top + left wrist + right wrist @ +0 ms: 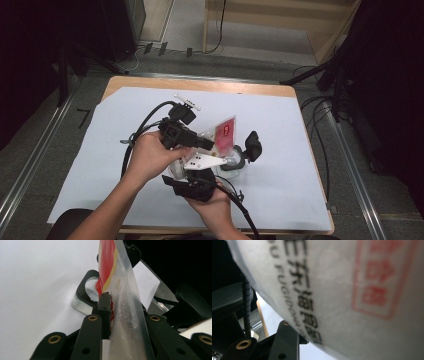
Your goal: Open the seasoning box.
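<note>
1. Right gripper (196, 176) sat nearest, low at the table's (280, 150) near edge, reaching up toward the pouch. Its own view was swamped by the pouch's (352, 290) frosted face, black print and a red stamp close to the lens; whether its jaws pressed on the film I could not tell.
2. Left gripper (207, 143) came next, just beyond, and it was clamped on the pouch (126, 315). In its view one pad sat flat against the film, beside the red-and-yellow printed strip.
3. Pouch (223, 134) stood lifted between the two grippers, tilted, over the middle of the white sheet (280, 125).
4. Handling, as I judged it: light, thin, soft plastic with something powdery or granular inside. It would flex and sag rather than hold shape, and the glossy film looked slippery.
5. Best hold looked like the flat sealed edge, where the film is doubled and stiffer; a squeeze on the belly could shift the contents.
6. Farther off, a clear container with a black rim (86, 293) rested on the sheet, past the pouch.
</note>
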A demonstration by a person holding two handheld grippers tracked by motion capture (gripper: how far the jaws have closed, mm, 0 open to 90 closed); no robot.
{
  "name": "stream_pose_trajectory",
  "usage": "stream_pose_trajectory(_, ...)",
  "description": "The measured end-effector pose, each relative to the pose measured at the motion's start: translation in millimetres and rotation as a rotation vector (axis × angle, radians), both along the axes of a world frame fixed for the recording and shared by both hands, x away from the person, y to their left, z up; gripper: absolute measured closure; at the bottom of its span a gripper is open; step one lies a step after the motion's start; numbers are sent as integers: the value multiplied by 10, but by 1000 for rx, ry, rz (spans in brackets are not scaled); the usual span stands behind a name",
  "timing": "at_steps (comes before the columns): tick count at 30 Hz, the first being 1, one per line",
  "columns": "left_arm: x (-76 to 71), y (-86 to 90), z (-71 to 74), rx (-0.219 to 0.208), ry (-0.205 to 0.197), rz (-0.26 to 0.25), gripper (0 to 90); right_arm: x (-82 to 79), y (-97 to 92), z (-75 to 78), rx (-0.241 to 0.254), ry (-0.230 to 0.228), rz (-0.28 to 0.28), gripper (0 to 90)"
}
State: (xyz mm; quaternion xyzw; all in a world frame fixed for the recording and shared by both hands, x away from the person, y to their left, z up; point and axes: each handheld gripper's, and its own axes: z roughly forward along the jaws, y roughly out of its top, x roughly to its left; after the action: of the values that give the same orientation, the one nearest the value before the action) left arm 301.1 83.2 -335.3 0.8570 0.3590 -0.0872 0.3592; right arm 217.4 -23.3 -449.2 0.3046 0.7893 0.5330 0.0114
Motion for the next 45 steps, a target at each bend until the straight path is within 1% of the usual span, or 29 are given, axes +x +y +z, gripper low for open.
stream_pose_trajectory(1,1,0,-3,11,-4,0,803,-2,2,-3,-8,-6,4,607)
stream_pose_trajectory(2,1,-2,-7,15,-1,6,815,-8,12,-8,-29,-18,8,604)
stream_pose_trajectory(4,15,0,-20,33,0,10,823,-16,24,-19,-47,-34,20,591)
stream_pose_trajectory(7,20,1,-20,36,-3,9,827,-44,58,-27,-78,-63,31,562)
stream_pose_trajectory(8,19,-1,-19,32,-6,9,826,-47,63,-26,-84,-72,32,572)
stream_pose_trajectory(10,9,-13,-10,26,-11,12,824,-42,57,-19,-91,-78,32,623)
stream_pose_trajectory(13,5,-28,-7,22,-14,13,817,-36,53,-15,-90,-75,28,626)
stream_pose_trajectory(15,3,-32,-7,17,-24,4,808,-37,45,-8,-82,-66,23,627)
stream_pose_trajectory(18,-6,-41,5,9,-26,6,790,-37,35,2,-64,-59,15,628)
stream_pose_trajectory(22,-9,-35,3,-6,-24,5,774,-25,20,11,-51,-52,2,628)
stream_pose_trajectory(25,-17,-36,5,-9,-29,8,760,-15,7,21,-34,-37,-3,628)
stream_pose_trajectory(28,-20,-38,6,-8,-37,7,759,3,-8,29,-5,-3,-8,626)
stream_pose_trajectory(30,-23,-40,9,0,-45,8,771,2,-7,29,-2,0,-6,626)
stream_pose_trajectory(32,-29,-45,11,6,-54,7,784,0,-7,30,-12,-10,1,627)
stream_pose_trajectory(33,-40,-47,22,16,-69,6,796,-3,-4,29,-17,-16,3,627)
stream_pose_trajectory(34,-40,-42,26,21,-74,-2,806,-12,3,31,-23,-21,12,625)
stream_pose_trajectory(36,-44,-40,42,33,-76,2,815,-30,14,36,-28,-38,23,623)
stream_pose_trajectory(37,-42,-37,42,31,-74,3,818,-39,23,39,-28,-48,33,624)
stream_pose_trajectory(38,-37,-31,37,19,-70,7,819,-44,27,41,-32,-52,37,625)
stream_pose_trajectory(41,-26,-18,37,23,-73,2,820,-53,35,48,-53,-77,39,626)
stream_pose_trajectory(43,-31,-29,31,15,-75,5,817,-51,33,47,-55,-75,37,627)
stream_pose_trajectory(45,-27,-32,26,21,-74,2,815,-47,29,43,-54,-73,38,627)
